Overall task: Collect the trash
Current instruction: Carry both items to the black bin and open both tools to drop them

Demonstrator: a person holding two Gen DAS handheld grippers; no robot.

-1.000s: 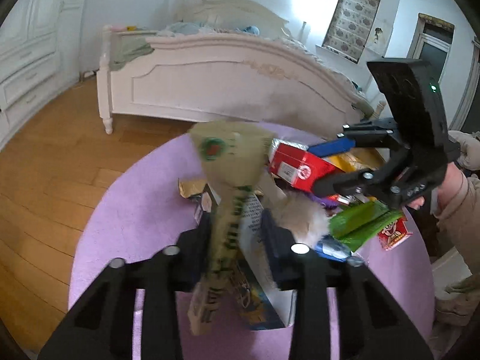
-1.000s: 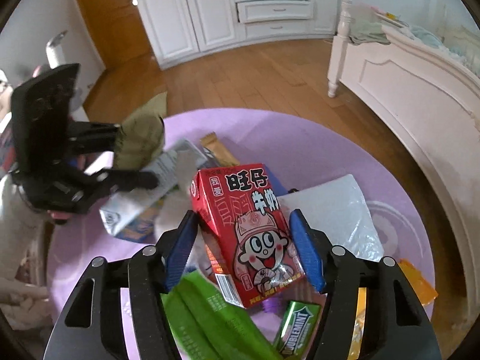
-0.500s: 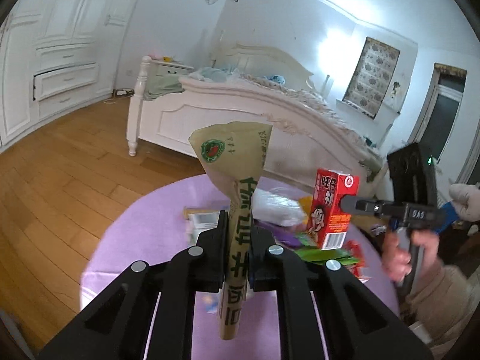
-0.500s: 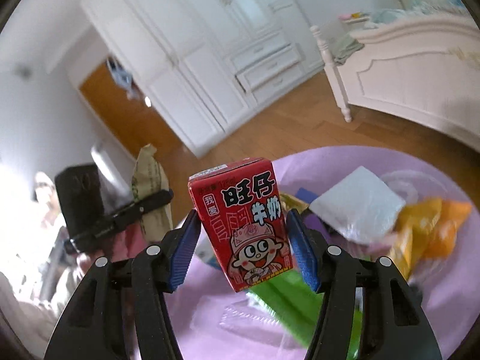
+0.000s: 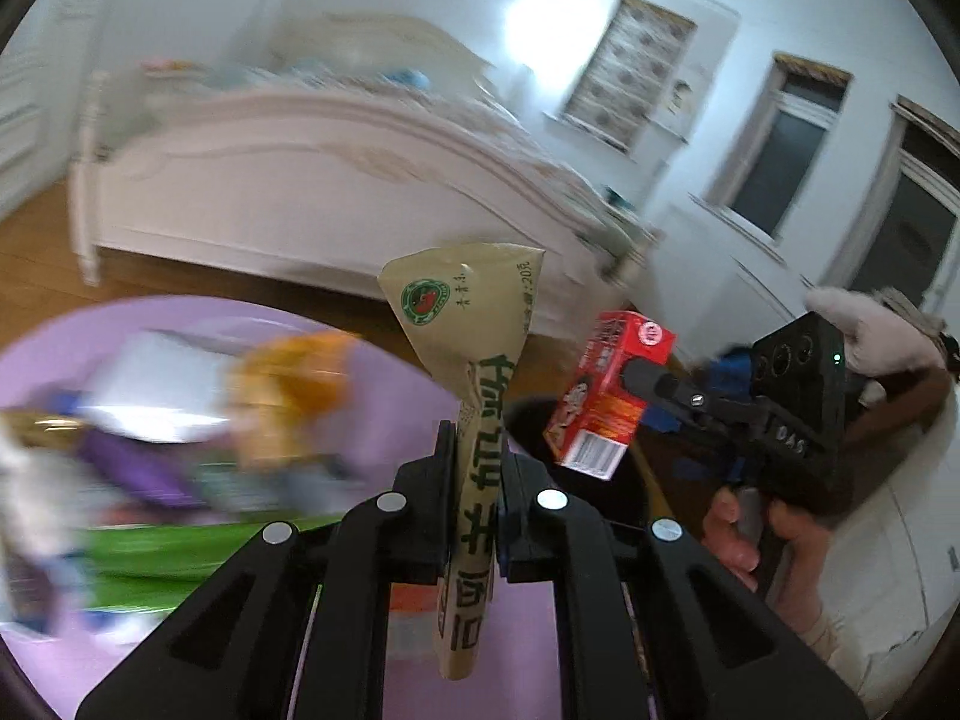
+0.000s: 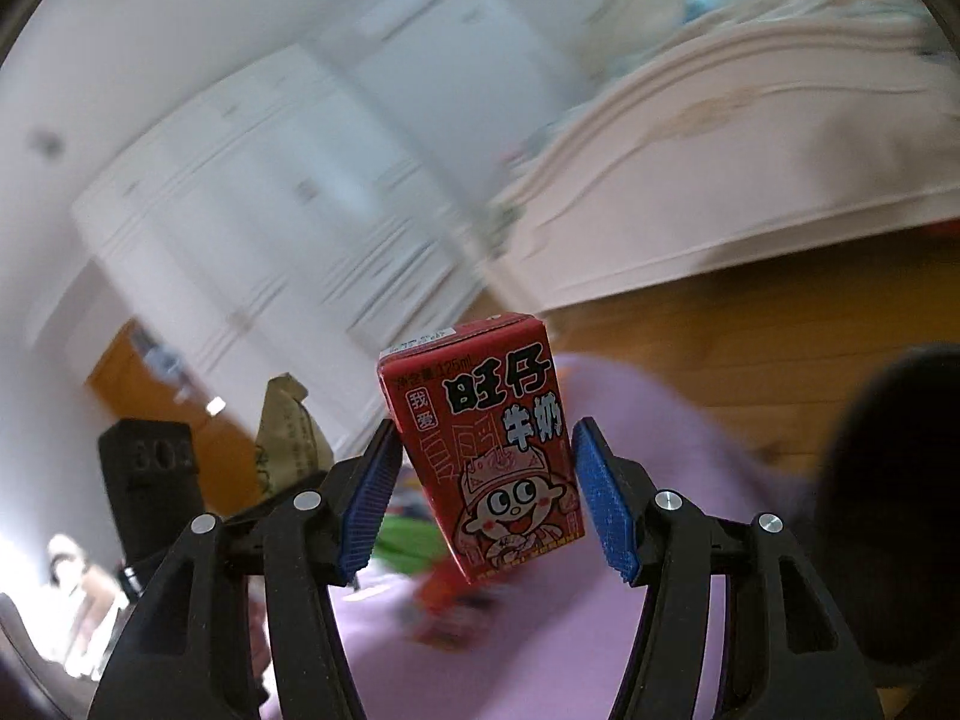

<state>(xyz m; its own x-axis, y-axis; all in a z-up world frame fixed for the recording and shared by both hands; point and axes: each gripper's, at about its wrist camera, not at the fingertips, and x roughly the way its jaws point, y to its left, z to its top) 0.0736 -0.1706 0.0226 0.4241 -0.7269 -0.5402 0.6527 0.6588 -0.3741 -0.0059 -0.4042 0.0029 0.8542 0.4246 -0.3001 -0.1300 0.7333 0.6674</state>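
Red and printed with a cartoon face, the milk carton (image 6: 489, 450) sits upright between the blue-padded jaws of the right gripper (image 6: 486, 504), which are set at about its width and clamp its two sides; it is held in the air, over the purple rug (image 6: 600, 630). From the left wrist view the same carton (image 5: 606, 390) shows tilted at the tip of that gripper, with a hand (image 5: 750, 534) on the handle below. The left gripper (image 5: 477, 480) has its jaws drawn nearly together on a tan paper wrapper (image 5: 474, 348) with green lettering. The wrapper stands upright in the grip, fanning out above and hanging down below. Its jaws have just been closing on that wrapper. Blurred litter (image 5: 180, 432) lies on the rug, before a white bed (image 5: 288, 180).
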